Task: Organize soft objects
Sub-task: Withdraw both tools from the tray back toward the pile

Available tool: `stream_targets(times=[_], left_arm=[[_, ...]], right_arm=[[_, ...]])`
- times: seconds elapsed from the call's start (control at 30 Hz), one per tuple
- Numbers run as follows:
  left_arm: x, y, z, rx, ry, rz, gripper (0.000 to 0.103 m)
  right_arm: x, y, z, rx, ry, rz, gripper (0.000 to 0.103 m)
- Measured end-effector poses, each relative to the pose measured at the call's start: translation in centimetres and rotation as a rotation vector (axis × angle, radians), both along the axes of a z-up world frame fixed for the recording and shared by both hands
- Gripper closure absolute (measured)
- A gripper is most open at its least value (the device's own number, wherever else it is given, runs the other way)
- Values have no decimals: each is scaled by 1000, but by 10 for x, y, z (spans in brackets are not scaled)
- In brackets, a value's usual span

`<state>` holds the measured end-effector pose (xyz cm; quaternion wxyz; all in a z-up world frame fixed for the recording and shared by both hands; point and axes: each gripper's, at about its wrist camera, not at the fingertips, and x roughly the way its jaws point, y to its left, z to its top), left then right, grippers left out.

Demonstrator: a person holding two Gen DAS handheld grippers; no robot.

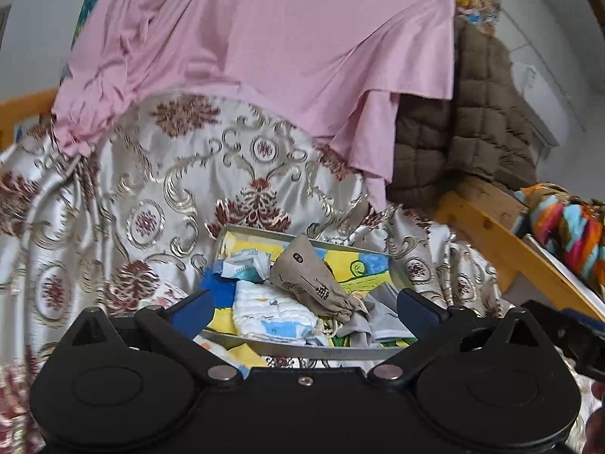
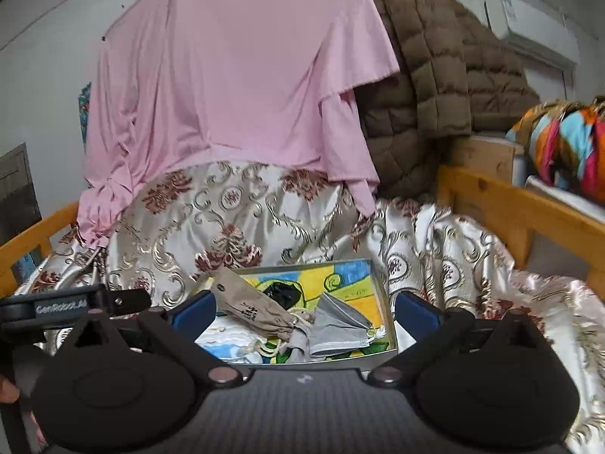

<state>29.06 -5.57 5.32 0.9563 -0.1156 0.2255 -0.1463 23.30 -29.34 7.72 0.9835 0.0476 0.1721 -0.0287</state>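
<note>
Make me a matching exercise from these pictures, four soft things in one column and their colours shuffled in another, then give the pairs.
Things:
1. drawstring pouch
2. draped sheet
3. quilted jacket
4. folded cloth

Colours:
A. pink
B. grey
C. tan with dark print
D. brown

Pairs: 1-C, 2-A, 3-D, 4-B

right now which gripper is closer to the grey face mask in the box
Right. The grey face mask lies just ahead between the right gripper fingers; the left gripper faces the box's other side, mask off toward its right finger.
</note>
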Motion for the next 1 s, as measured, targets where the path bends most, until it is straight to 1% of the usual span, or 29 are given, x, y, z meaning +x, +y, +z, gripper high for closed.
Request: stream_targets(times=[0.2, 0.33, 0.43, 0.63, 0.7, 0.87, 1.0], left_arm=[[-50, 19, 14, 2, -43, -10, 1], [-77, 32, 20, 29, -63, -11, 1], [-99, 43, 23, 53, -83, -28, 1], [-137, 58, 22, 95, -117, -26, 1], [-148, 62, 21, 94, -133, -24, 1], [-172, 70, 20, 94, -145, -12, 1], [-189, 73, 17, 141, -164, 13, 1]], right_arm=[[-47, 24, 8, -60, -68, -3, 0], [-72, 39, 10, -78, -97, -21, 0], [-88, 47, 11, -73, -95, -18, 0], [-122, 56, 9, -34, -101, -28, 0], [-132, 61, 9, -33, -101, -32, 0], [-158, 76, 5, -65, -115, -45, 0], [-172, 85, -1, -54, -111, -54, 0]])
